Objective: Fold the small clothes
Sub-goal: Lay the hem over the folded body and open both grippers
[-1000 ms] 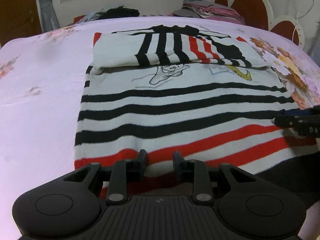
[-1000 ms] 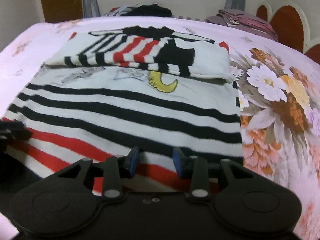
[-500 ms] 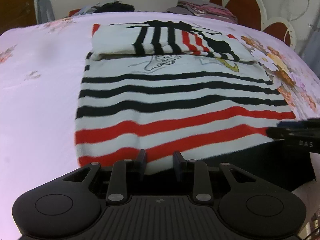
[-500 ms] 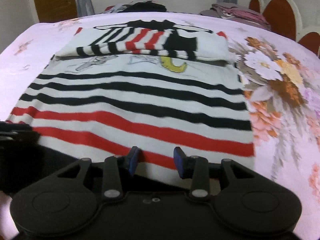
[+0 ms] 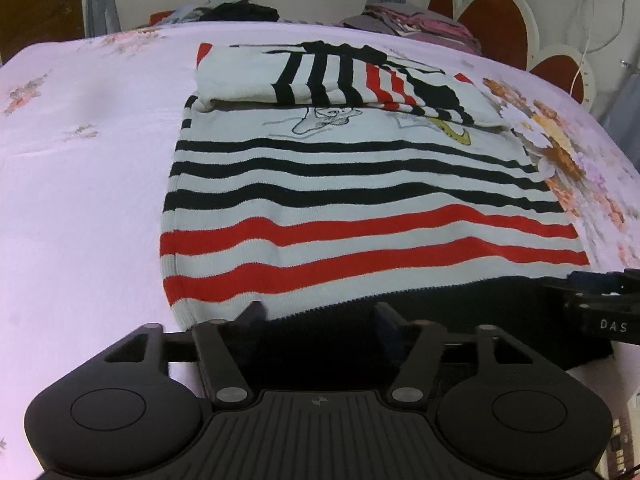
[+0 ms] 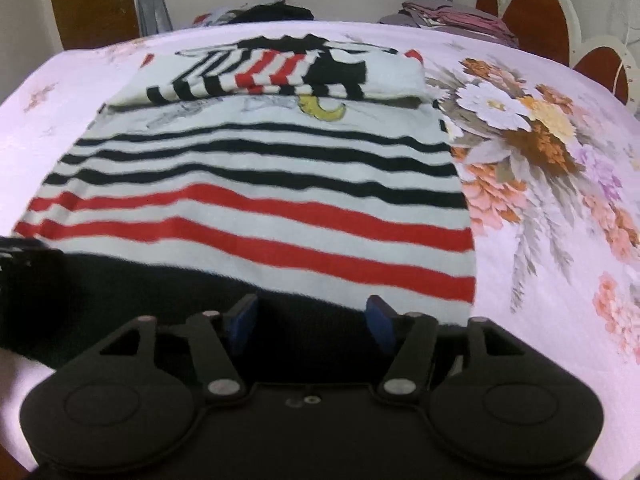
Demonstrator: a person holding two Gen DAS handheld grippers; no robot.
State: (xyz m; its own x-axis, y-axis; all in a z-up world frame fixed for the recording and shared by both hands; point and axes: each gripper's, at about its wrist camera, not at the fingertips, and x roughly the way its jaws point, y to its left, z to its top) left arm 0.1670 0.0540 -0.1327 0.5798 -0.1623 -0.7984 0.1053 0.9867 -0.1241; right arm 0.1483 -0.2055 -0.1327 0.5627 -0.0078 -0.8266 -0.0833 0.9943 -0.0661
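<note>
A white knit sweater (image 5: 340, 184) with black and red stripes lies flat on the bed, its sleeves folded across the chest at the far end. Its black hem (image 5: 440, 304) runs along the near edge. My left gripper (image 5: 318, 314) hovers over the hem's left part. Its jaws are opening, and the hem lies below the gap with neither pad pressing on it. My right gripper (image 6: 311, 314) is over the hem (image 6: 160, 280) near the sweater's (image 6: 260, 184) right corner, and its jaws are opening the same way. Each gripper's tip shows in the other's view: right gripper (image 5: 592, 304), left gripper (image 6: 20, 252).
The pink floral bedsheet (image 5: 80, 160) spreads around the sweater. A loose heap of dark clothes (image 5: 240, 10) and a folded stack of pink and grey garments (image 5: 408, 24) sit at the far edge. A red and white headboard (image 5: 492, 28) stands at the right.
Both grippers drew back from over the red stripes to the near edge, so the black hem now shows. Both pairs of jaws have spread much wider.
</note>
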